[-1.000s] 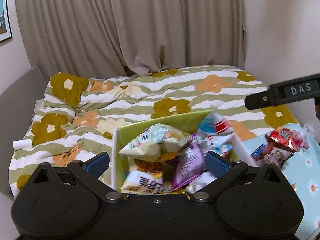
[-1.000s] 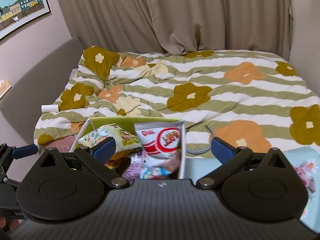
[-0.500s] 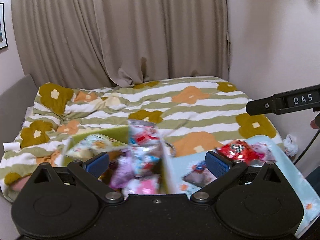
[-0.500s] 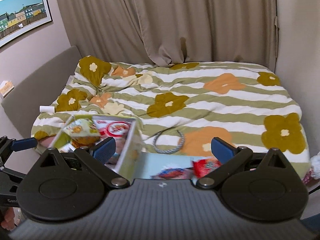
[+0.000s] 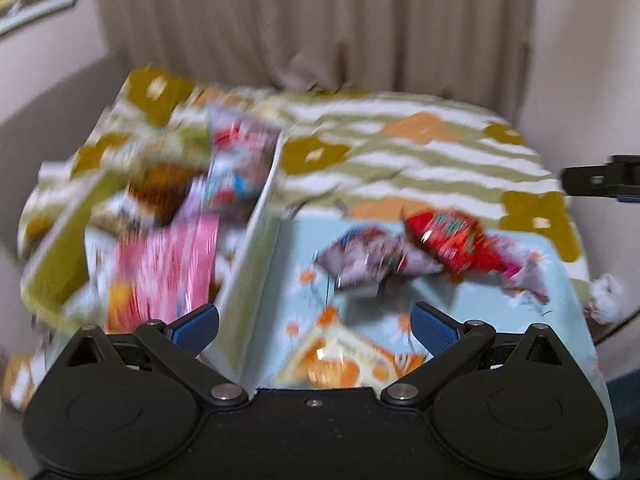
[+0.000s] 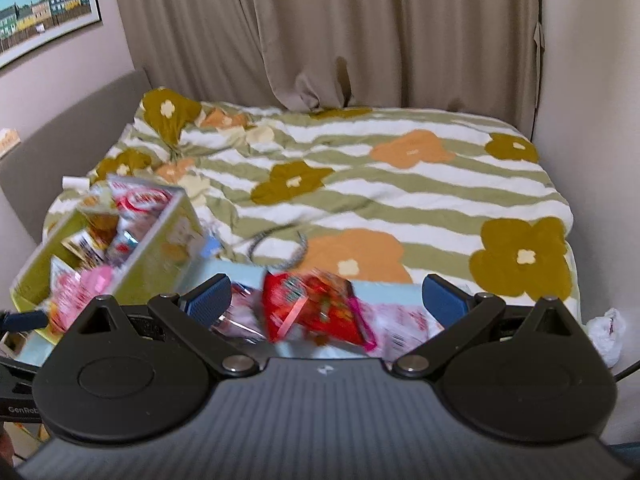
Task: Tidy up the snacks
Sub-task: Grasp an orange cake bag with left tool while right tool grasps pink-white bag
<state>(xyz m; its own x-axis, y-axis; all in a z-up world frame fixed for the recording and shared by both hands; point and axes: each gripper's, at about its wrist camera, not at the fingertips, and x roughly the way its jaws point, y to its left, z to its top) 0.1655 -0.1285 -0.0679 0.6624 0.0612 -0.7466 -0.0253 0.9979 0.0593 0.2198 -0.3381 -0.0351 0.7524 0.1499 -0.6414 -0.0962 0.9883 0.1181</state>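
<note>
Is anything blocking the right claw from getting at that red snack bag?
Nothing visible. The red bag lies on top of the pale packets on the blue cloth, just ahead of the open right claw, with no item between them.

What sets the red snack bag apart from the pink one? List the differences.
The red snack bag lies loose and flat on the light blue floral cloth; the pink snack bag sits inside the green box. The red bag has open cloth around it, beside a purplish packet; the pink bag is packed in among other packets. Both are glossy sealed packets, and neither is held by tongs.
</note>
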